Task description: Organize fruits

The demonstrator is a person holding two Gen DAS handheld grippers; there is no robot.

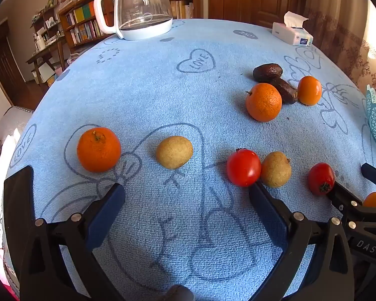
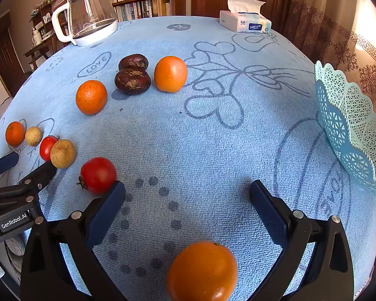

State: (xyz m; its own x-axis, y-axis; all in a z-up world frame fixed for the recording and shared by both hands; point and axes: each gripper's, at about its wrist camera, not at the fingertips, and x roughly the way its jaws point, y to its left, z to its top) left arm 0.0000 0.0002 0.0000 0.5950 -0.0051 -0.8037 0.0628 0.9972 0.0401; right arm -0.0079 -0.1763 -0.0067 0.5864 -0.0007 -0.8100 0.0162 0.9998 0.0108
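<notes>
Orange fruit (image 2: 202, 271) lies between the right tool's (image 2: 187, 197) wide-spread jaws, untouched.

On the blue cloth lie three bumpy tangerines (image 2: 91, 97), two smooth oranges (image 2: 170, 74), the nearest (image 2: 202, 271) close below the camera, two red tomatoes (image 2: 98, 175), two tan round fruits (image 2: 62, 153) and two touching dark brown fruits (image 2: 132, 80); an empty, tilted turquoise lattice basket (image 2: 348, 130) at right

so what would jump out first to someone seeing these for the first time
Bright fruit scattered over a blue towel-like cloth: an orange lies between the open right gripper's fingers, a red tomato just left of them. A lacy turquoise basket stands empty at the right edge.
</notes>
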